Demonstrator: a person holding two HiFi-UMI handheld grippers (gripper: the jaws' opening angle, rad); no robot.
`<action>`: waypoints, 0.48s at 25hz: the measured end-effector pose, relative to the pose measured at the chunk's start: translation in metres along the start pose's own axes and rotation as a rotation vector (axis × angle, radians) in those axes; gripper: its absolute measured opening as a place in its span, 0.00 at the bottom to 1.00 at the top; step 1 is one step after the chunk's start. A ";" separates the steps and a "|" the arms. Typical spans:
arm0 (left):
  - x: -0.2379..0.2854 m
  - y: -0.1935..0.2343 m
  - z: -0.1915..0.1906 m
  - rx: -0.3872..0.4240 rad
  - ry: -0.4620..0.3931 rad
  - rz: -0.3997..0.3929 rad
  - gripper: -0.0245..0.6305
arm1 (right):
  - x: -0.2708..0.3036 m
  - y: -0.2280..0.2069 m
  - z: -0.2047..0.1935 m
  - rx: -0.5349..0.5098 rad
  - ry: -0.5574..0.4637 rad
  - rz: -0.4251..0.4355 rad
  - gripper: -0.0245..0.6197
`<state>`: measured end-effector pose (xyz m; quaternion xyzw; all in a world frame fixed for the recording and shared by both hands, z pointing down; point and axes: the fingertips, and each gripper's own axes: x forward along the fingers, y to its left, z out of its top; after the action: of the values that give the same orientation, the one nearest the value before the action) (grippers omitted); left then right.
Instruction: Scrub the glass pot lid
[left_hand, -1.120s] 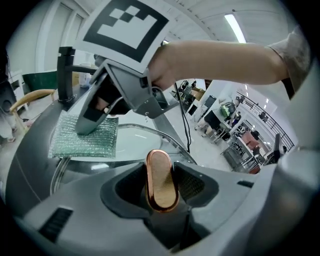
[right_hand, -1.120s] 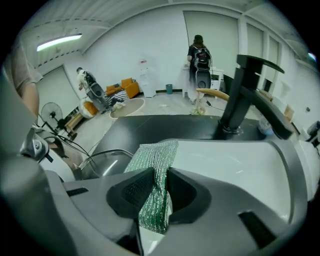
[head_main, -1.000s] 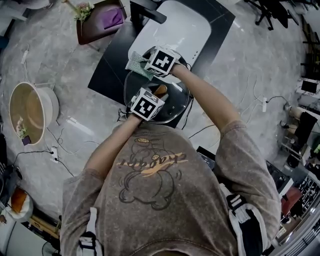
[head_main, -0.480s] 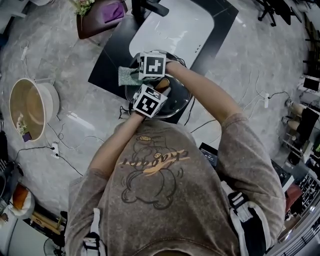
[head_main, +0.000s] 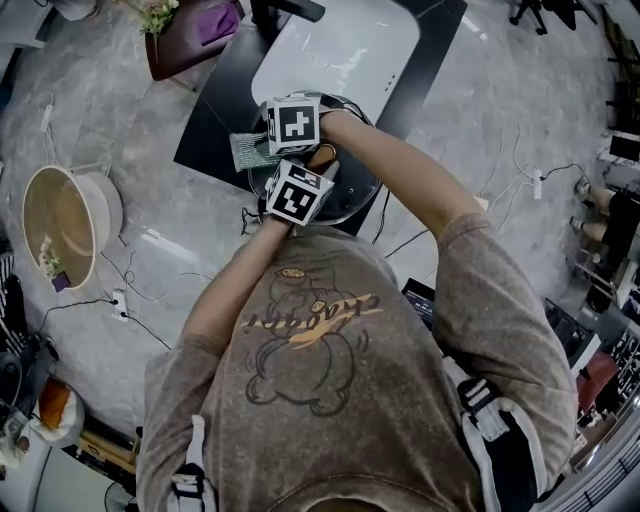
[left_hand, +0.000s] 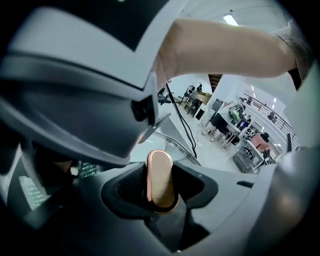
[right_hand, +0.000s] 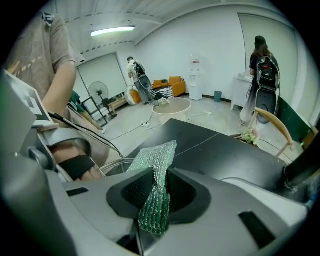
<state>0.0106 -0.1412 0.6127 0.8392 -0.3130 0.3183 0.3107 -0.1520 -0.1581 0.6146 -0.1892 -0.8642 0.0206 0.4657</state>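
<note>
Glass pot lid lies on the black counter, beside the white sink. Left gripper clamped on the lid's copper-coloured knob, jaws part-way apart around it. Right gripper pinched tight on a green mesh scrub pad; pad's free end reaches over the counter near the lid's rim. Grippers sit close together.
</note>
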 end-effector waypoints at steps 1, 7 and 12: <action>0.000 0.000 0.000 0.002 0.002 0.004 0.31 | 0.000 0.000 0.000 0.007 -0.001 -0.002 0.18; 0.001 0.000 -0.002 0.008 0.012 0.014 0.31 | 0.005 0.002 0.001 0.022 0.000 -0.020 0.18; -0.003 -0.005 0.004 0.000 -0.032 -0.019 0.32 | -0.020 -0.017 0.001 0.150 -0.086 -0.118 0.20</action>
<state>0.0140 -0.1400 0.6066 0.8471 -0.3098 0.3021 0.3085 -0.1482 -0.1809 0.6016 -0.1014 -0.8892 0.0657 0.4413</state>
